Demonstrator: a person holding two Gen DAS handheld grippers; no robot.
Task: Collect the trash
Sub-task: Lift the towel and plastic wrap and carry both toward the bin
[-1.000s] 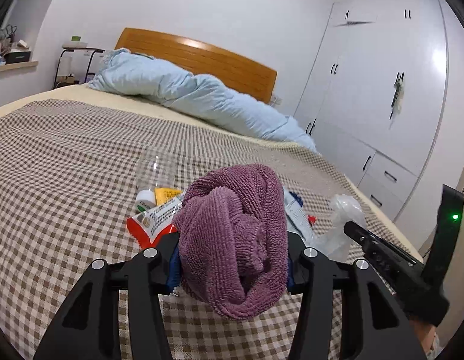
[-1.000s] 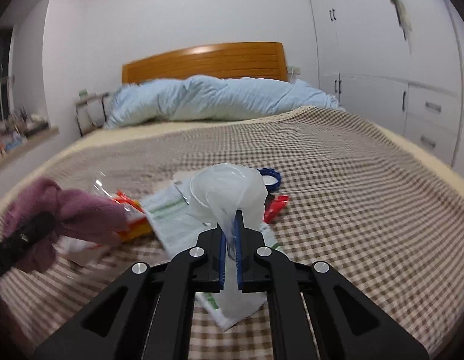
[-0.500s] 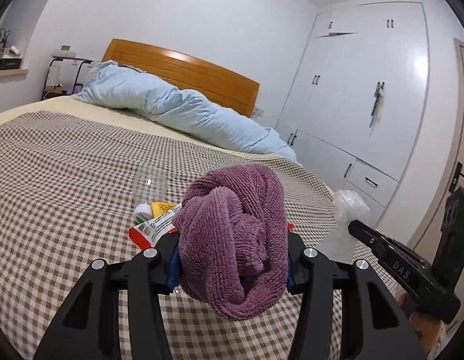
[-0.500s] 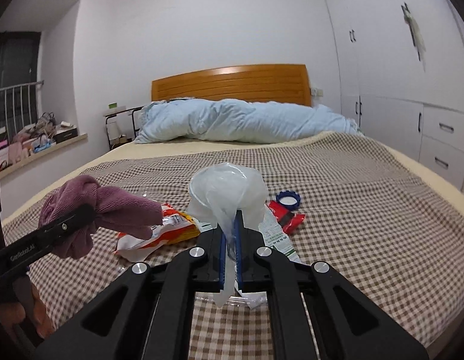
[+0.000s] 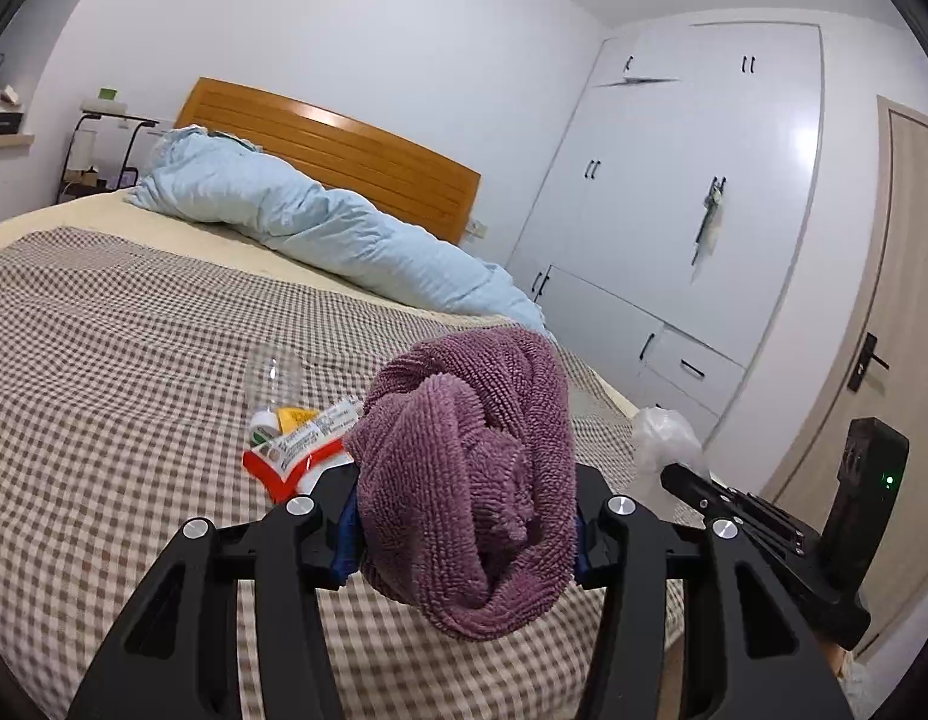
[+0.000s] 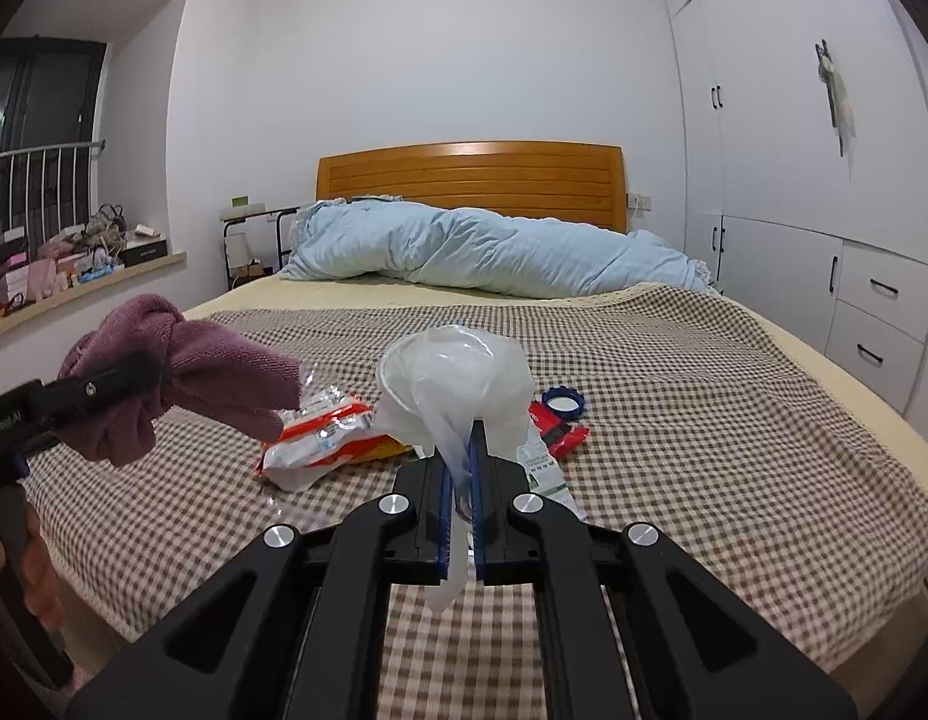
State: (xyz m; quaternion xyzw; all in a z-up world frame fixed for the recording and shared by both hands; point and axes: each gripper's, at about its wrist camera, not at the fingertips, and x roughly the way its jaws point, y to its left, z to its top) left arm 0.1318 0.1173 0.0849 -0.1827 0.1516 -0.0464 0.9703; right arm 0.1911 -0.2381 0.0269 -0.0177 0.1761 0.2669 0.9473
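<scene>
Left tool (image 5: 466, 531): mine, clamped on a bunched purple towel (image 5: 469, 474) held above the bed (image 5: 104, 360).
Right tool (image 6: 461, 480): mine, clenched on a crumpled clear plastic bag (image 6: 458, 381) that puffs up above the fingers.
Trash on the checked cover: red-and-white snack wrapper (image 6: 320, 444), red packet (image 6: 559, 429), blue ring cap (image 6: 562, 401), printed leaflet (image 6: 541, 471), clear bottle (image 5: 272, 384).
</scene>
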